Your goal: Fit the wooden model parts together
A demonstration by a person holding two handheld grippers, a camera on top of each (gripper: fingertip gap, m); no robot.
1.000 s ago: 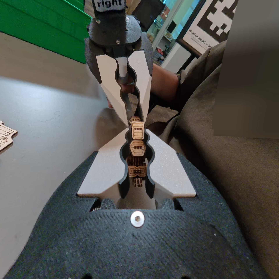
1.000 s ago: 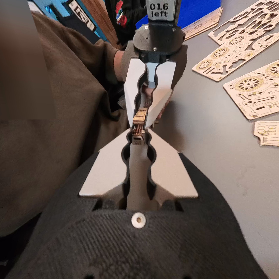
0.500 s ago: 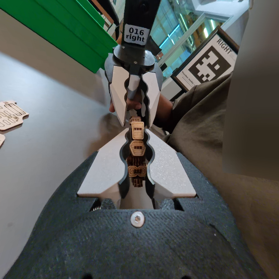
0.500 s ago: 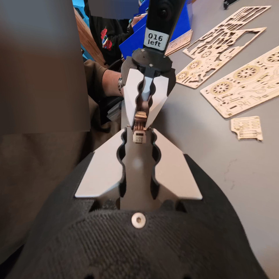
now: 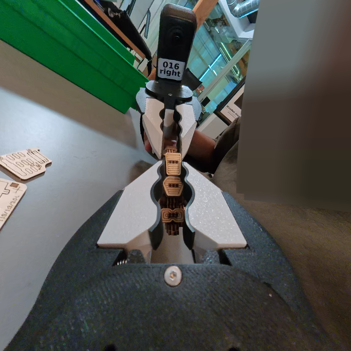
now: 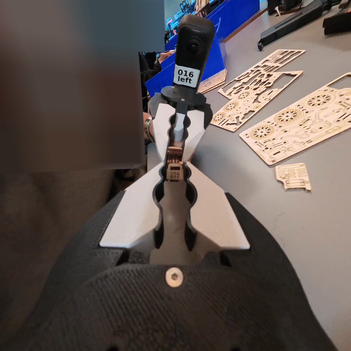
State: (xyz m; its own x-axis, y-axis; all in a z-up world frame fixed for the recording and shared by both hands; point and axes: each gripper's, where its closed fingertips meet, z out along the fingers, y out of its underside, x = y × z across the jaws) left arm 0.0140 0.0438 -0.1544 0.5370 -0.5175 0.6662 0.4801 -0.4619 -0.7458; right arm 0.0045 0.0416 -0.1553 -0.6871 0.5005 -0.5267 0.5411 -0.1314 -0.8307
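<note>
A small wooden assembly of linked, laser-cut plates [image 5: 171, 187] runs along the gap between my left gripper's fingers. My left gripper [image 5: 171, 164] is shut on it. My right gripper [image 5: 171, 154] points straight at the left one, tip to tip, above the grey table, and grips the assembly's far end. In the right wrist view, my right gripper [image 6: 173, 165] is shut on the end plate [image 6: 174, 172], and the left gripper [image 6: 174, 158] holds the brown links just beyond it. The joint between the links is partly hidden by the fingertips.
Several laser-cut wooden sheets [image 6: 296, 121] lie on the grey table [image 6: 266, 228] to the right, with a small cut-out piece [image 6: 292, 178] nearer. Another small piece [image 5: 24, 163] lies left. Green boxes [image 5: 66, 47] and a blue box [image 6: 190, 66] stand behind. A person's olive clothing [image 5: 284, 247] is close by. Less than 4 cm separates the two grippers' tips.
Both grippers have tilted upward while staying tip to tip on the assembly. Each now sees the other's camera head, and more of the table and sheets shows. The grip is unchanged.
</note>
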